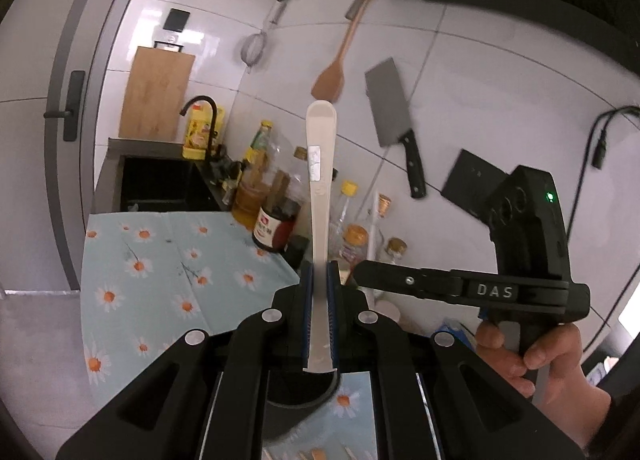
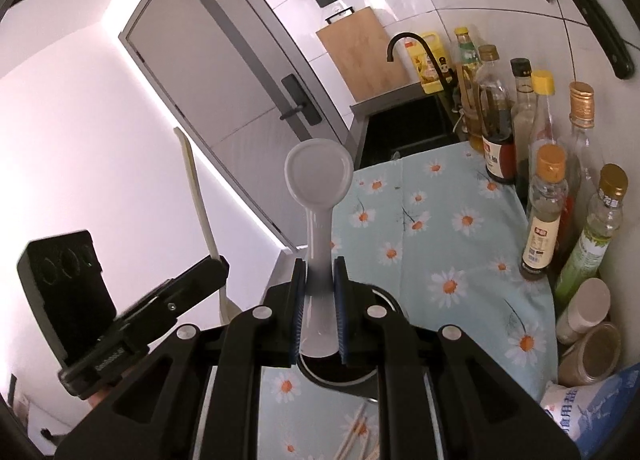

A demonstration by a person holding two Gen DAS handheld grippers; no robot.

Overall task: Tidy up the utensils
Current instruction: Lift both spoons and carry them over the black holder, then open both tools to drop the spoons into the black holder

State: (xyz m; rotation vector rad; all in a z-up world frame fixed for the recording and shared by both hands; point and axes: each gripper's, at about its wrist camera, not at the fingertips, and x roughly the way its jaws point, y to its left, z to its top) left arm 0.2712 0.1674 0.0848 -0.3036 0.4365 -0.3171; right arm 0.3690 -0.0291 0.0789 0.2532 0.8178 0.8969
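My left gripper point(image 1: 320, 280) is shut on the lower shaft of a long, flat beige spatula point(image 1: 320, 163) that stands upright above the counter. My right gripper point(image 2: 319, 272) is shut on the handle of a white ceramic soup spoon point(image 2: 318, 179), bowl end up. A black round utensil holder point(image 2: 352, 376) sits just below both sets of jaws, and shows under the spatula's end as the holder point(image 1: 304, 396). Each view shows the other tool: the right gripper point(image 1: 360, 278) with a hand point(image 1: 540, 352), and the left gripper point(image 2: 222, 262) with the spatula point(image 2: 196, 187). Loose chopsticks point(image 2: 356, 432) lie on the cloth.
A daisy-print cloth point(image 2: 452, 244) covers the counter. Several sauce and oil bottles point(image 2: 544, 211) line the wall side, with jars and a blue bag point(image 2: 592, 404). A black sink point(image 2: 412, 127) with faucet and cutting board point(image 2: 360, 55) lies beyond. A cleaver point(image 1: 394, 107) and wooden spatula point(image 1: 332, 75) hang on the tiles.
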